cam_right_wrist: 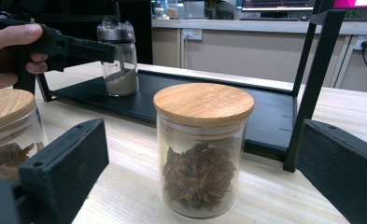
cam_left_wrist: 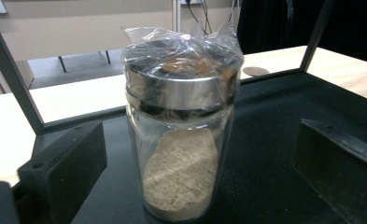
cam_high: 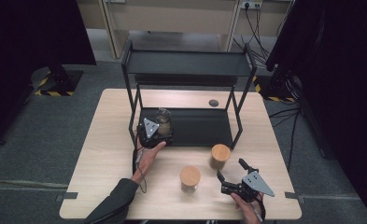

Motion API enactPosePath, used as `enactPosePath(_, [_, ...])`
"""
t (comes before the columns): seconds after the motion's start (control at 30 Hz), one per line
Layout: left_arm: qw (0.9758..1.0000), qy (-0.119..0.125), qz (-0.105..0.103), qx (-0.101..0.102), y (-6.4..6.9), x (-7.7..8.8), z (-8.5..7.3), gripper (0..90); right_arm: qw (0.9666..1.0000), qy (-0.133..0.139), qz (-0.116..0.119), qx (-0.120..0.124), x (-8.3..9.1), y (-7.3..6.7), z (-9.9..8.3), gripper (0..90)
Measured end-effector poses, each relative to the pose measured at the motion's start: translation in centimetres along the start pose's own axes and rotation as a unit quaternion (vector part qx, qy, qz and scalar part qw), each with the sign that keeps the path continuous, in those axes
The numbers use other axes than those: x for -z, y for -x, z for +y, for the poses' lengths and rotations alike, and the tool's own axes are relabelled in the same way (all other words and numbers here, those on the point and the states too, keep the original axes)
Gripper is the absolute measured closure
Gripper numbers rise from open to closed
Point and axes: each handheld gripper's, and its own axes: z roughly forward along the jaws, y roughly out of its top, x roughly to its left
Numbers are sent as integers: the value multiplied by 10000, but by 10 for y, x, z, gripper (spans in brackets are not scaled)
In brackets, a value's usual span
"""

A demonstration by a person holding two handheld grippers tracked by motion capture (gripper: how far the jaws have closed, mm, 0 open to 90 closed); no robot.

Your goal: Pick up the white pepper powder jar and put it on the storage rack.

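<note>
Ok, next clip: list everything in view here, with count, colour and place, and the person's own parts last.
Powder jar: one, clear glass, metal lid under plastic wrap, pale powder; on the rack's lower shelf, between the left gripper's open jaws.
Wood-lidded jars: two, clear glass; one with star anise by the rack's front right leg, the other nearer the table's front edge.
Rack: one, black metal, two shelves; on the table's far half.
Table: one, light wood.
Round disc: one, dark; on the table behind the rack.
Left gripper: black, at the shelf.
Right gripper: black, open, facing the wood-lidded jars.
Hands: two; left hand.
</note>
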Motion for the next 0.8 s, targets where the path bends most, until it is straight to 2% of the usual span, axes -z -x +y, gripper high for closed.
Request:
enactPosePath(0.5, [9998, 123, -138, -26, 3, 11, -6, 22, 10000, -1, 5, -6, 0, 0, 0, 29])
enactPosePath(0.63, [9997, 177, -153, 59, 2, 15, -8, 23, 10000, -1, 5, 4, 0, 0, 0, 29])
enactPosePath(0.8, [9995, 202, -236, 40, 3, 18, -9, 23, 10000, -2, 4, 2, 0, 0, 0, 29])
